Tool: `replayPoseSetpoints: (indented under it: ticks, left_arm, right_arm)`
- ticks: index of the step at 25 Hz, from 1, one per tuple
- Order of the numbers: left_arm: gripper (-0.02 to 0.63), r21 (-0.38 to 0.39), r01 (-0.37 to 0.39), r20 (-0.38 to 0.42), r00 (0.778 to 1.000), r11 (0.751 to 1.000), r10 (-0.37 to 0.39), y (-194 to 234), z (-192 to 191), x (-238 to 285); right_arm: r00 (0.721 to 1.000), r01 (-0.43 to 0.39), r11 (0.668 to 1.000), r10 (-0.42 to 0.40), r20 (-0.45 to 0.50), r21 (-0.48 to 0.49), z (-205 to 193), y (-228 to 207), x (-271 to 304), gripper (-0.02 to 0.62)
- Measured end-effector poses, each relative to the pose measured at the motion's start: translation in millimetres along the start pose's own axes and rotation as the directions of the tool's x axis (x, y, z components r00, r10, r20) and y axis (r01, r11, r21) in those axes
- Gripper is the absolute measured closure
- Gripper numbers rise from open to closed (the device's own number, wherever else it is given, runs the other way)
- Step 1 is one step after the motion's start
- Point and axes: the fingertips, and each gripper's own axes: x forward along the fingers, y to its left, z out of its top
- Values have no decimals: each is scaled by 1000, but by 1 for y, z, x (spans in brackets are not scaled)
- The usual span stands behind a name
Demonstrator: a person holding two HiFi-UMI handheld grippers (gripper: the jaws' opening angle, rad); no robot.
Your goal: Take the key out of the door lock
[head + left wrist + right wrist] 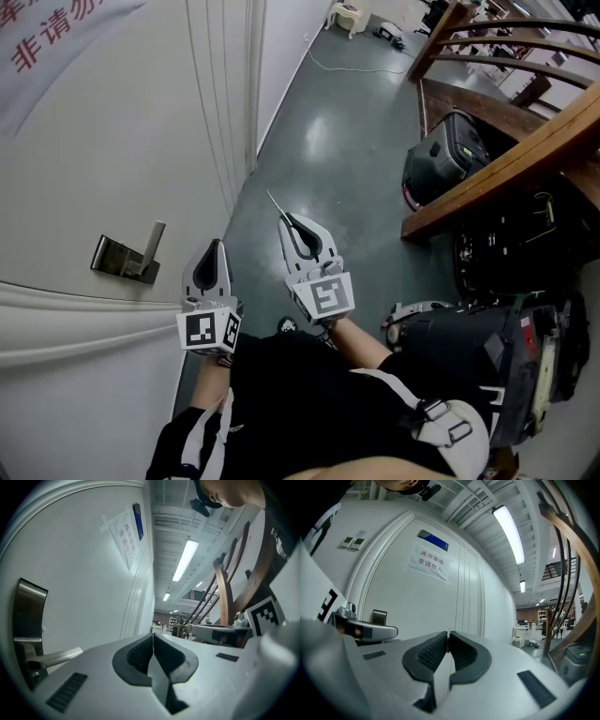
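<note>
The white door [103, 141] fills the left of the head view, with its metal handle and lock plate [129, 255] low on it. My right gripper [286, 221] is away from the door, above the green floor, shut on the key [274, 201], a thin silver sliver that sticks out past its tips. In the right gripper view the pads [436, 651] meet around that thin edge. My left gripper [217, 246] hangs between the door and the right gripper, shut and empty. Its own view shows the handle [52, 657] and lock plate [29, 615] at the left.
A paper sign [430, 562] and a blue plate [435, 541] hang on the door. A wooden stair railing [511, 164] crosses the right side, with a black case [445, 155] and dark bags [525, 248] beneath it. A white stool [349, 16] and a cable [361, 66] lie far along the floor.
</note>
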Motion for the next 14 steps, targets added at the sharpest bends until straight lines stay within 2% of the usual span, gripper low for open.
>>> replayPoseSetpoints:
  ticks: [14]
  left_arm:
    - [581,11,22,-11,1000,1000,-22,-12,-6,15]
  right_arm:
    - [1000,11,1000,-11,-6,13,-7,-15,-1,565]
